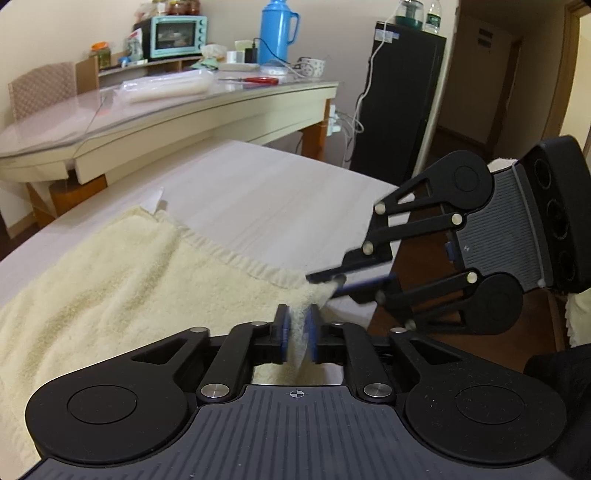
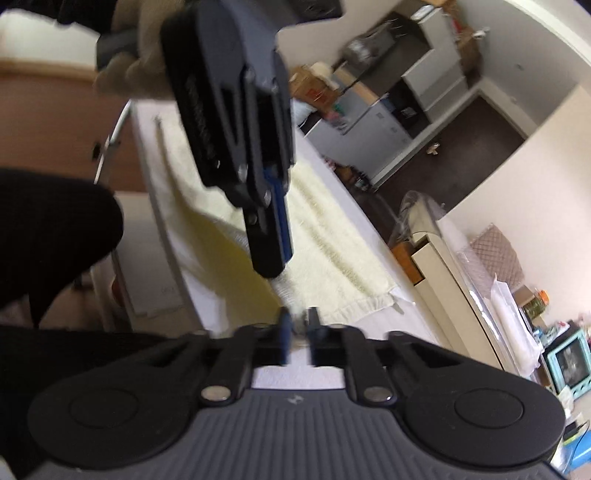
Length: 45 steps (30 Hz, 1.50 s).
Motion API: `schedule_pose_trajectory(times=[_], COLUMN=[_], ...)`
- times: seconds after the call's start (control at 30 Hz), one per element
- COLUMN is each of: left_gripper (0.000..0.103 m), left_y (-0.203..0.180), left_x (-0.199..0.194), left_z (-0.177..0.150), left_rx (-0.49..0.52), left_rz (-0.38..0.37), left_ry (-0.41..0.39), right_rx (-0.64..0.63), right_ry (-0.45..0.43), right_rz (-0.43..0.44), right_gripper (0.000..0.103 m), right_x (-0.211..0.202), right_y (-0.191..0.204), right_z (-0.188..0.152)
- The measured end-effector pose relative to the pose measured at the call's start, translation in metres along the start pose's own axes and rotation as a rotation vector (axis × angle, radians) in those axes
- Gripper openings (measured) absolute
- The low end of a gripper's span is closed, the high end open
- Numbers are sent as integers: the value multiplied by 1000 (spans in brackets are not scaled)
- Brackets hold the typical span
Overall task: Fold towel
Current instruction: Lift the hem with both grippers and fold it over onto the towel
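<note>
A cream terry towel [image 1: 129,277] lies spread on a white tabletop [image 1: 277,192], its near right corner lifted. My left gripper [image 1: 298,328] is shut on the towel's edge, and fabric fills the narrow gap between its blue pads. My right gripper [image 1: 328,282] reaches in from the right and pinches the towel's corner just beyond the left one. In the blurred right wrist view, my right gripper [image 2: 298,328] has a bit of towel [image 2: 332,251] between its fingers. The left gripper [image 2: 271,266] points down from above, close in front of it.
A long cream desk [image 1: 221,107] runs behind the table with a blue thermos [image 1: 277,33], a teal oven [image 1: 179,35] and red scissors [image 1: 258,80]. A black fridge [image 1: 399,103] stands at the right. A person's dark sleeve [image 2: 55,229] is at the left.
</note>
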State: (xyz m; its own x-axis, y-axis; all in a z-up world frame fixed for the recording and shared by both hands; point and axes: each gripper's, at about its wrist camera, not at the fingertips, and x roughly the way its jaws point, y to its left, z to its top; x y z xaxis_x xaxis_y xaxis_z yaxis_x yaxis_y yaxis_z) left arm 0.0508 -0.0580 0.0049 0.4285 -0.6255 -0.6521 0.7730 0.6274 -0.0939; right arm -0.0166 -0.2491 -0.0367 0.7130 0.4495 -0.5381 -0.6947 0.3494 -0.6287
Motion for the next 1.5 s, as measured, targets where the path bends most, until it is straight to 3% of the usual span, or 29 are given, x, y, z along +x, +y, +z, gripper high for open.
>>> schedule_pose_trajectory(times=[0.17, 0.4, 0.6, 0.73, 0.83, 0.87, 0.9, 1.1, 1.13, 1.23, 1.37, 1.5], left_gripper=[49, 49, 48, 47, 25, 12, 8, 6, 6, 6, 6, 6], left_y=[-6, -15, -14, -18, -20, -20, -20, -18, -20, -28, -26, -11], left_x=[-42, -88, -96, -91, -87, -86, -85, -98, -109, -134, -164, -163], left_z=[-29, -84, -103, -108, -110, -110, -109, -107, -103, -97, -76, -55], left_rx=[85, 240, 282, 318, 339, 342, 346, 298, 261, 254, 217, 211], left_rz=[115, 364, 451, 467, 463, 460, 456, 388, 326, 258, 293, 367], left_ry=[-17, 47, 62, 65, 79, 89, 100, 150, 149, 134, 84, 58], right_rx=[82, 142, 215, 252, 249, 247, 245, 230, 228, 226, 242, 291], right_ry=[-7, -17, -21, -25, -22, -21, -20, -11, -9, -10, -13, -55], right_rz=[25, 16, 10, 9, 5, 4, 3, 31, 41, 83, 97, 84], right_gripper=[7, 7, 7, 7, 7, 7, 7, 7, 7, 7, 7, 7], right_x=[-7, -10, -19, -22, -23, -23, -23, -25, -28, -40, -59, -57], right_y=[-13, -29, -48, -58, -59, -59, -60, -54, -51, -46, -47, -64], right_z=[2, 14, 24, 29, 32, 33, 33, 28, 27, 21, 16, 22])
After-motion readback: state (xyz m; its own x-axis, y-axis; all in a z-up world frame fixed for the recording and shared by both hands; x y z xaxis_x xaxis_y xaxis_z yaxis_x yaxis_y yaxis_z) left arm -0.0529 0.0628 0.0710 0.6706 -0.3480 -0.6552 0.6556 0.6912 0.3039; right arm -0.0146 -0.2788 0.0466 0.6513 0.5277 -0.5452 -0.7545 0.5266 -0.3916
